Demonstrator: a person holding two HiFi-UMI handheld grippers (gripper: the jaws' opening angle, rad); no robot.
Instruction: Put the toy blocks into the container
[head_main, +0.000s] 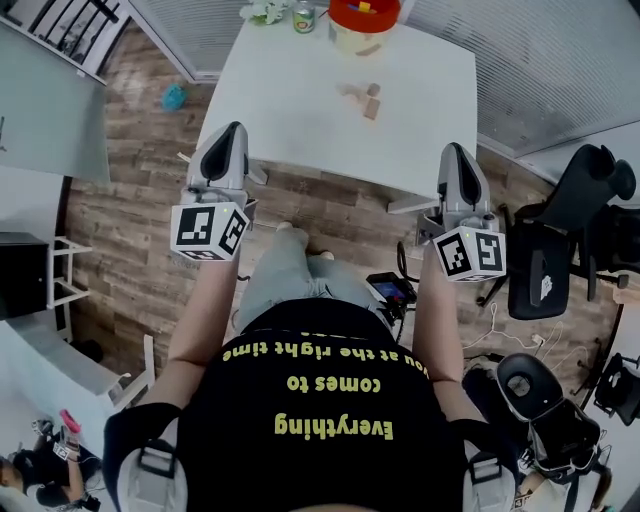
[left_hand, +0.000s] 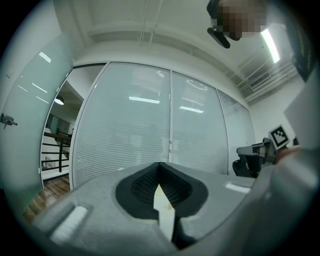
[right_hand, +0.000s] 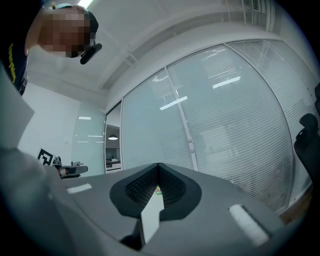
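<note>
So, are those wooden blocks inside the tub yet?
Out. The wooden blocks lie on the white table, apart from the red-rimmed tub and nearer the person.

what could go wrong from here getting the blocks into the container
Both the left gripper and right gripper are shut, short of the toy blocks; going in shut could scatter them. The container sits at the far edge of the table beside a can, so a long reach might bump either.

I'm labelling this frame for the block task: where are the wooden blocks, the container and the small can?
wooden blocks (head_main: 364, 99): head view, middle of the small pile.
container (head_main: 358, 40): head view, pale wall under its red top.
small can (head_main: 303, 18): head view, middle of the can.
</note>
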